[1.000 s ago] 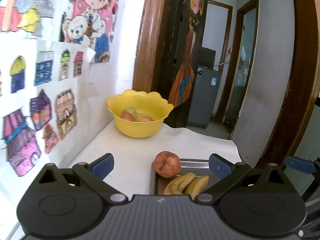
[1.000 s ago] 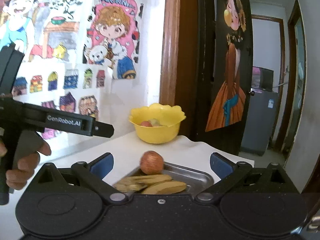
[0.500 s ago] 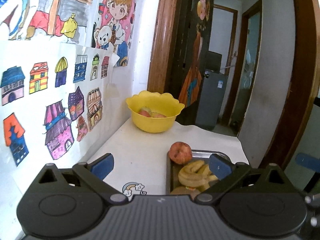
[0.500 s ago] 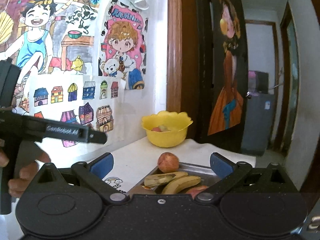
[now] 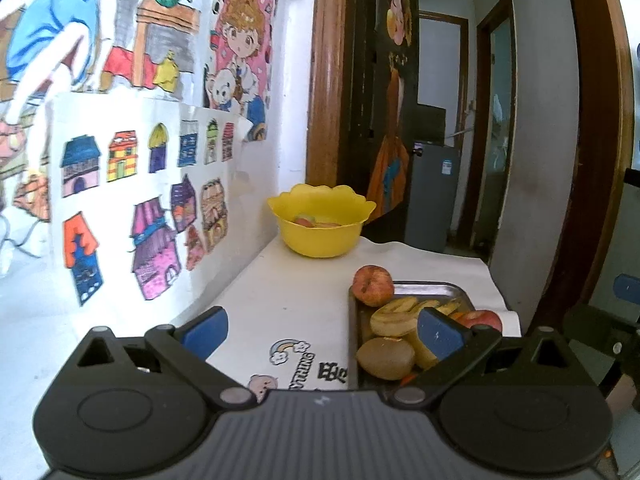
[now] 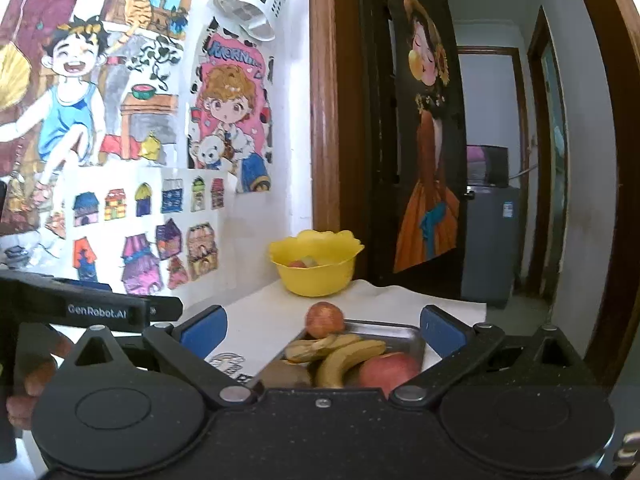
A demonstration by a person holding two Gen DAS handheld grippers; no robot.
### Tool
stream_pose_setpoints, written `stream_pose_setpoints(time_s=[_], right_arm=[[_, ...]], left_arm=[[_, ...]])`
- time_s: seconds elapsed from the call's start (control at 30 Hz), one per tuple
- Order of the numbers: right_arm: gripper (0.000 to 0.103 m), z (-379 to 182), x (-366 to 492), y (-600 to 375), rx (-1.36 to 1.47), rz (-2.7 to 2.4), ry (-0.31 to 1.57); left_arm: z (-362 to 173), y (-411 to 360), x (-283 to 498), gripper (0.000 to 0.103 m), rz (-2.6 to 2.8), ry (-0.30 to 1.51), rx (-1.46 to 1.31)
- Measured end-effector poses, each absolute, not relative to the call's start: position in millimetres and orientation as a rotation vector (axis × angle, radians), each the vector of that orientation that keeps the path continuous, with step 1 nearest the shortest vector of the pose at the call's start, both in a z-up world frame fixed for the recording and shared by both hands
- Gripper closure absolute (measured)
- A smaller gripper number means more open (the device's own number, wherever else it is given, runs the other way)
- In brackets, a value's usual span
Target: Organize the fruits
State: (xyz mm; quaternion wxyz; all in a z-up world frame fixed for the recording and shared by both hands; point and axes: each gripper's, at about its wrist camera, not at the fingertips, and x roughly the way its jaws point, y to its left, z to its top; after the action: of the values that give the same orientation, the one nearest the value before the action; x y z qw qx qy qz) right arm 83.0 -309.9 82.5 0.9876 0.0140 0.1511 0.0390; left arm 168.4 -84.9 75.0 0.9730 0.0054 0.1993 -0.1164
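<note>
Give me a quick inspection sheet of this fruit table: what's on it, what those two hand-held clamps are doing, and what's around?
Surface: white table with cartoon stickers near the front edge.
Job's things: yellow bowl at the back, some fruit inside; metal tray holding a peach at its far corner, bananas, a kiwi and a red apple.
Clutter: nothing seen.
Grippers: left gripper open, empty, above the table's near edge; right gripper open, empty, facing the tray.
Cables: nothing seen.
Surroundings: children's drawings on the wall to the left, a white utensil holder above them, a wooden door frame and a hallway behind.
</note>
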Motion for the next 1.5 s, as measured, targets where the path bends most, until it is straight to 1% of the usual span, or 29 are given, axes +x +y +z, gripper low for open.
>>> stream_pose_setpoints(time_s=[0.17,0.27,0.6,0.8,1.1,1.5], right_arm=[[0.001,83.4,70.9,-299.8,0.013,0.054,0.289],[0.001,81.8,65.9,-295.9,0.028,0.026,0.314],[0.001,67.1,47.0,-287.1,0.097,-0.022,0.347],[0.001,55.7,38.0,-280.2,0.081,-0.078,0.333],[0.001,27.9,31.6,-267.9,0.030,-0.222,0.341],[0.001,7.6,16.9,-264.6,0.094,-0.245,0.371]], left_arm=[[73.8,-78.0,154.2,0.001,-0.218,0.389,0.016],[70.9,-73.0,146.5,0.001,-0.218,0.397,0.032],[56.2,-54.7,127.7,0.001,-0.188,0.401,0.049],[43.8,-42.0,123.0,0.001,-0.166,0.412,0.038],[26.0,-33.7,111.0,0.001,-0.203,0.335,0.018],[3.4,-33.4,111.7,0.001,-0.217,0.391,0.018]])
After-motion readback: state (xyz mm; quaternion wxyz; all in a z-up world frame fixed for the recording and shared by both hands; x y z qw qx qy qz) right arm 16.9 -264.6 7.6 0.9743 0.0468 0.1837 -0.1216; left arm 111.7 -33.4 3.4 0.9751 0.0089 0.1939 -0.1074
